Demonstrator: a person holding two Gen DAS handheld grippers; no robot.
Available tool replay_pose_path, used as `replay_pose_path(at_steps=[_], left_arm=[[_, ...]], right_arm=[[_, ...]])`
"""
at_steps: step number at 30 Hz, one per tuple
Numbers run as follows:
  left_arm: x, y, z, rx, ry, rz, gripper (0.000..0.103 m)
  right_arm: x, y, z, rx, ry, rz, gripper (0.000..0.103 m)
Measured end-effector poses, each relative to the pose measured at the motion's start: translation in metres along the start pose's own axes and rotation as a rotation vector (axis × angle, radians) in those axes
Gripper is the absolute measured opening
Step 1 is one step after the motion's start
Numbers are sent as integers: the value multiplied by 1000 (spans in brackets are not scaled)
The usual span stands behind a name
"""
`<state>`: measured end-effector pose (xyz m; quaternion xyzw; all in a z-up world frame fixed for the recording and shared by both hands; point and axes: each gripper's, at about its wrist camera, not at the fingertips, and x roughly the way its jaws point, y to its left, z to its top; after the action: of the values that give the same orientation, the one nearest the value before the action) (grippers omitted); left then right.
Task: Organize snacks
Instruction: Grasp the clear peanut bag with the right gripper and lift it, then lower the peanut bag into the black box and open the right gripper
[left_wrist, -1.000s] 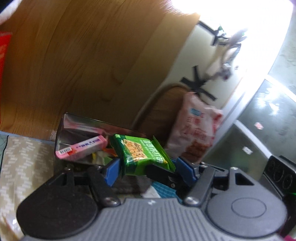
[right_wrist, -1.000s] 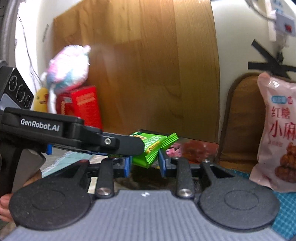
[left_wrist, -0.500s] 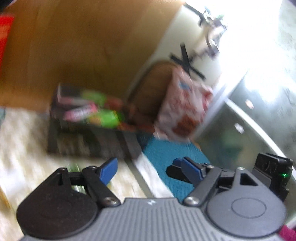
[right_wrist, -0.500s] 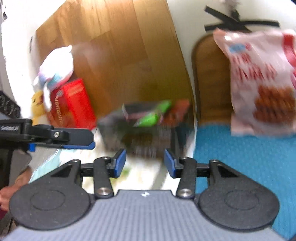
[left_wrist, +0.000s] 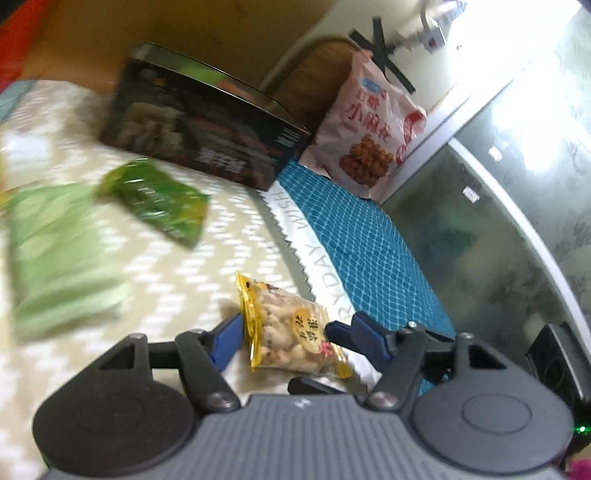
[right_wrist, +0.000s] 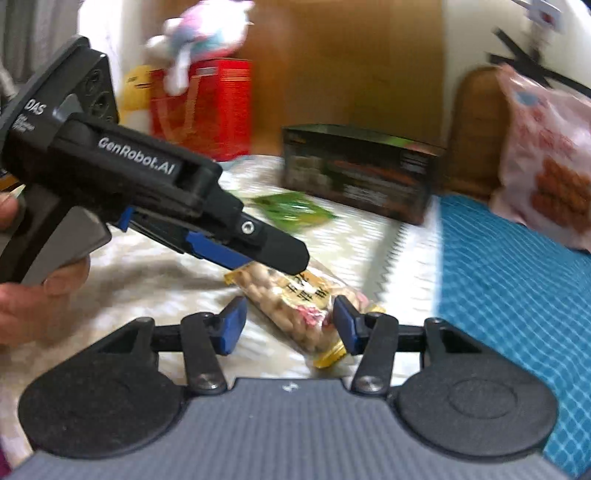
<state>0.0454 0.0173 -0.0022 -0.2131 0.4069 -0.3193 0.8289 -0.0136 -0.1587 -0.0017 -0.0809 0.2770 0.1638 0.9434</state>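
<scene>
Tabletop with patterned cloth (left_wrist: 166, 273): dark box (left_wrist: 199, 129) at back, green packets (left_wrist: 159, 201) before it, peanut bag (left_wrist: 291, 332) nearest.

The left tongs' black body (right_wrist: 122, 173) reads "GenRobot.AI" in white, with "DAS" on its rear block. Ahead of the left tongs, the cloth's pale strip (left_wrist: 306, 251) shows "DAY WISH". Farther ahead, the pink bag (left_wrist: 373, 129) bears red "小麻花".
</scene>
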Motion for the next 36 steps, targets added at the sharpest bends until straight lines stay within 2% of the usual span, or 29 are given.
replay_pose_path(at_steps=[7, 8, 9, 11, 12, 16, 21, 22, 23, 24, 25, 26, 30, 36], left_arm=[[-57, 22, -36, -42, -70, 66, 66], [-63, 24, -40, -45, -77, 72, 67], [-68, 25, -42, -46, -83, 75, 71], [-77, 24, -43, -40, -102, 87, 79], [-81, 24, -42, -36, -113, 91, 85], [-91, 28, -41, -42, -123, 61, 89], [-71, 28, -41, -48, -67, 50, 86], [-68, 25, -42, -34, -74, 50, 86], [-66, 24, -42, -21, -71, 53, 85], [-63, 22, -41, -16, -63, 47, 78], [-60, 22, -39, -21, -53, 40, 76], [-57, 21, -38, -23, -51, 38, 74], [-54, 7, -27, 30, -48, 44, 72], [-56, -13, 13, 116, -115, 25, 72]], right_arm=[[9, 34, 7, -42, -4, 132, 57], [9, 35, 9, -42, -1, 138, 62], [8, 38, 9, -41, -1, 135, 66], [6, 35, 9, -36, -4, 117, 80], [4, 34, 8, -35, -1, 111, 82], [1, 31, 0, -51, 37, 93, 82], [3, 32, -11, -62, 59, 90, 81], [4, 33, -10, -67, 51, 88, 78], [6, 34, -9, -73, 46, 91, 69], [6, 34, -8, -77, 39, 93, 61], [9, 35, -5, -79, 34, 90, 46], [11, 34, -2, -79, 27, 69, 36], [14, 24, 7, -44, -10, 33, 33], [12, 6, 37, -47, -141, -35, 33]])
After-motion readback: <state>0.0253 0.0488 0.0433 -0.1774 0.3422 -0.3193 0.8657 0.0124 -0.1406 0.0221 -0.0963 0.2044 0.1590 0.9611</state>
